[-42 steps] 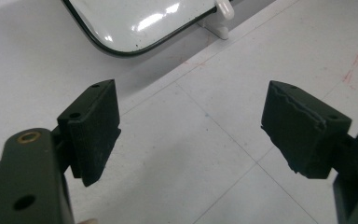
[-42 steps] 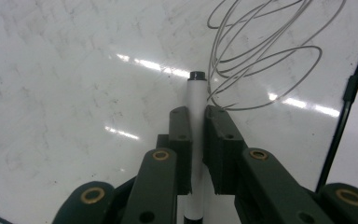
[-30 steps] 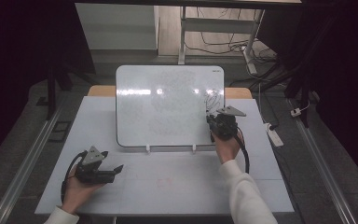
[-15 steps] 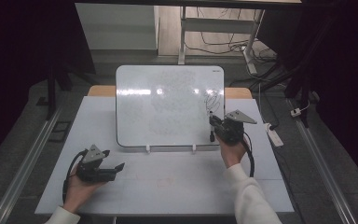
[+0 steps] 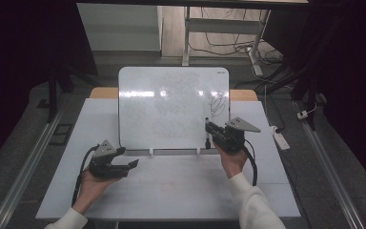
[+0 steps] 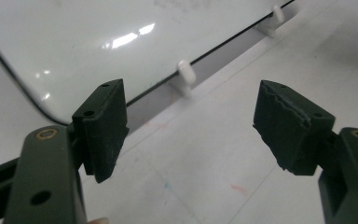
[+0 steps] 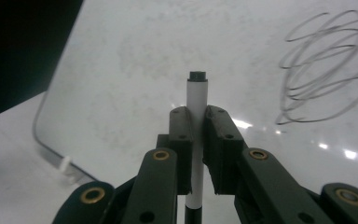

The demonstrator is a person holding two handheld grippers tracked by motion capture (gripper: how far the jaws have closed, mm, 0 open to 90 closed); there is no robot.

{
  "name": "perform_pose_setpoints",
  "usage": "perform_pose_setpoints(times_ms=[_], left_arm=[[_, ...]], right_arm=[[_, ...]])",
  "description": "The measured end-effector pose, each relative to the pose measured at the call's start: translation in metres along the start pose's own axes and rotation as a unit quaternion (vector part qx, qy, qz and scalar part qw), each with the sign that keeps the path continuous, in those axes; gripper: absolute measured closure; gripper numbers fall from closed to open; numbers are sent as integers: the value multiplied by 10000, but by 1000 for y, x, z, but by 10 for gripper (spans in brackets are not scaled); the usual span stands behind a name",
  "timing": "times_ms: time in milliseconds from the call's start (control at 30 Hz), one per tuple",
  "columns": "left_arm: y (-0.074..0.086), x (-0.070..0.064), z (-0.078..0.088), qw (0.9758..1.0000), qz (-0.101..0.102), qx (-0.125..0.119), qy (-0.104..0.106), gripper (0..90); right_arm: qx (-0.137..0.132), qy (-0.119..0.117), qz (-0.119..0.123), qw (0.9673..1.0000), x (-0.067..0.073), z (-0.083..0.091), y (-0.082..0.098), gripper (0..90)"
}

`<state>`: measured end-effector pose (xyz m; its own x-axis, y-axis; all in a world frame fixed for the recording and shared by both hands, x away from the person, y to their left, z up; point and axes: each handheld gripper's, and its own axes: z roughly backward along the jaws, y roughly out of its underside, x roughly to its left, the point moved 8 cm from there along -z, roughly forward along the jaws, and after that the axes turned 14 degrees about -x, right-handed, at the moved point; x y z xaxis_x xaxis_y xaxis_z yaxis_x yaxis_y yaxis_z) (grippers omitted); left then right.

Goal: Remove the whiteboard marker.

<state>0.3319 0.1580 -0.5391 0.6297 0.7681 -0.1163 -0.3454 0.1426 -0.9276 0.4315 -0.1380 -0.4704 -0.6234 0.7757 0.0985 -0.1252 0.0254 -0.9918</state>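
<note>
A white whiteboard (image 5: 171, 107) stands propped at the middle of the table, with a grey scribble (image 5: 218, 102) near its right edge. My right gripper (image 5: 208, 130) is shut on a white marker (image 5: 206, 133) held upright just in front of the board's lower right. In the right gripper view the marker (image 7: 197, 98) sticks up between the jaws, with the scribble (image 7: 328, 65) up and to its right. My left gripper (image 5: 128, 160) is held low by the board's lower left corner. Its jaws have just been closing but still stand wide, with nothing between the pads (image 6: 105, 126).
The board rests on small white clips (image 6: 185, 74) on a pale table (image 5: 171, 191). A white power strip (image 5: 280, 137) lies off the table's right edge. Metal rails (image 5: 28, 167) run along both sides, and desk legs with cables stand behind.
My right gripper with the marker has come down and back from the board, which uncovers the scribble. My left gripper has shifted a little up and to the right, toward the board's corner.
</note>
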Motion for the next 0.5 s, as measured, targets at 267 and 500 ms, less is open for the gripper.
perform_pose_setpoints(times_ms=[267, 500], left_arm=[[-25, -16, -14, 9988, 140, -230, 421, 320], [-70, -55, -42, 9954, -453, -279, 803, 348]], right_arm=[[-43, -497, -12, 9988, 38, -1, -2, 811], [-125, -853, -52, 9963, 66, -2, -7, 811]])
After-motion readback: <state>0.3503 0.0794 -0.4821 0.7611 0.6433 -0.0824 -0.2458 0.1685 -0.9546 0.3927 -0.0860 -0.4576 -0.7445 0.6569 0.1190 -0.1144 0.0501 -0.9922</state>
